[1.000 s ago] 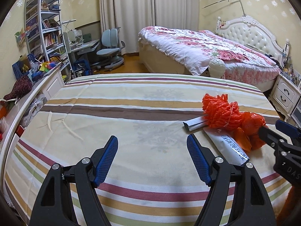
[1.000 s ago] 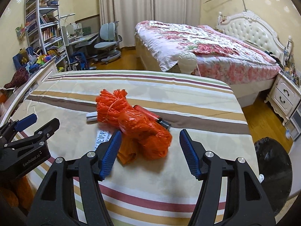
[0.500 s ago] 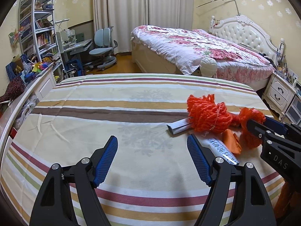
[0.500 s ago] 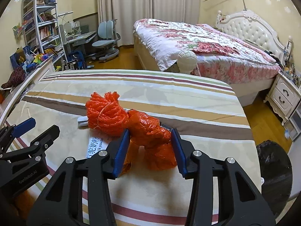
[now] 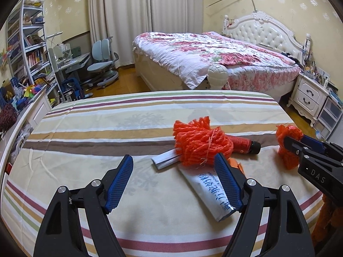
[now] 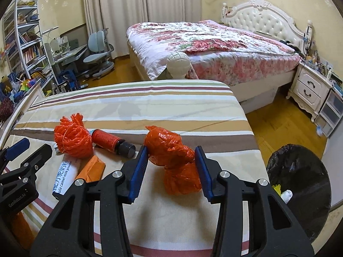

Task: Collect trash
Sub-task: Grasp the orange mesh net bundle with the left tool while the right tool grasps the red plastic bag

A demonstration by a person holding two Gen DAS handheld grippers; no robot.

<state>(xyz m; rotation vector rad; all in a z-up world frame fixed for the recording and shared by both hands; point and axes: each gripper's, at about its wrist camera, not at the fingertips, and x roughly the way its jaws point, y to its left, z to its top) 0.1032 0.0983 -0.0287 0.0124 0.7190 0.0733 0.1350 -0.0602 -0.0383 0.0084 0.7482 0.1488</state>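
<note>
Right gripper [image 6: 170, 169]: clamped on the orange plastic bag [image 6: 173, 158], low in the middle of its own view; both blue pads press the crumpled bag's sides, and the bag looks lifted a little clear of the bedspread.
Same grip from the other side: at the right edge of the left view, the bag [image 5: 288, 145] sticks out past the black fingers of the right gripper [image 5: 293, 144].
Left gripper [image 5: 173, 184]: jaws spread wide and easing wider, nothing between the pads; it hangs over the striped bedspread [image 5: 107, 132] at the bottom of its view.
Orange net bundle [image 5: 199, 143]: lying on the bedspread, centre of the left view, just beyond the left gripper's right finger; in the right view it sits at the left [image 6: 71, 139].
Red bottle [image 6: 110, 141]: on its side with a black cap, touching the net bundle, cap end pointing towards the bag.
White tube [image 5: 211, 191]: flat on the bedspread with blue lettering, partly behind the left gripper's right finger, one end tucked under the net bundle.
White strip [image 5: 165, 158]: peeks out from under the net bundle on its left side.
Small orange packet [image 6: 92, 169]: lies beside the tube, just below the bottle in the right view.
Bin [image 6: 300, 184]: lined with a black bag, on the floor at the lower right of the right view, beside the bed's edge; a few scraps show inside.
</note>
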